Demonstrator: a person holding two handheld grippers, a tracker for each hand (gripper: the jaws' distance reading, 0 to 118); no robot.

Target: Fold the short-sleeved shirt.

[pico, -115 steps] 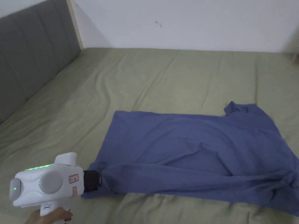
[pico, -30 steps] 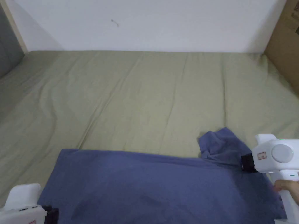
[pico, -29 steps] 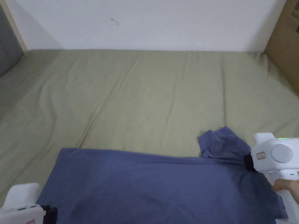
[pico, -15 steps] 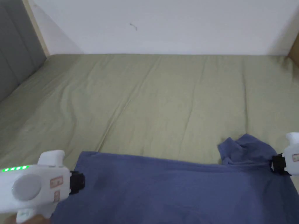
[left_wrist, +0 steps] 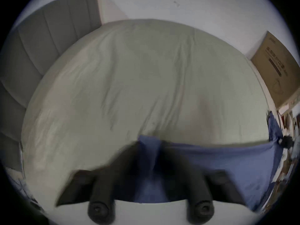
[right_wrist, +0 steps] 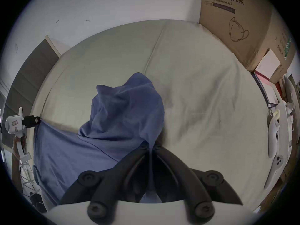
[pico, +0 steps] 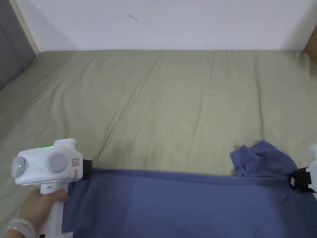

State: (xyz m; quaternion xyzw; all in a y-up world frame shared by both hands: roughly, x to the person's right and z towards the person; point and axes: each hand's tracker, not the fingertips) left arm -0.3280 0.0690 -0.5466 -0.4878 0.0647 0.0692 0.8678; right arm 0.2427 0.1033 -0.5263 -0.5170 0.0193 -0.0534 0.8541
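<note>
While the left gripper (pico: 88, 167) seems clamped on the shirt (pico: 185, 204) at its left corner (blur hides the pinch), the right gripper (right_wrist: 150, 145) is clamped near the bunched sleeve (pico: 263, 159), stretching it taut across the bed's (pico: 170, 102) near side.

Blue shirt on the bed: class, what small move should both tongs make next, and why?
Probably carry the held edge forward over the bed to spread the blue shirt. The left tongs and right tongs each pinch an end, with the edge taut between them.
</note>
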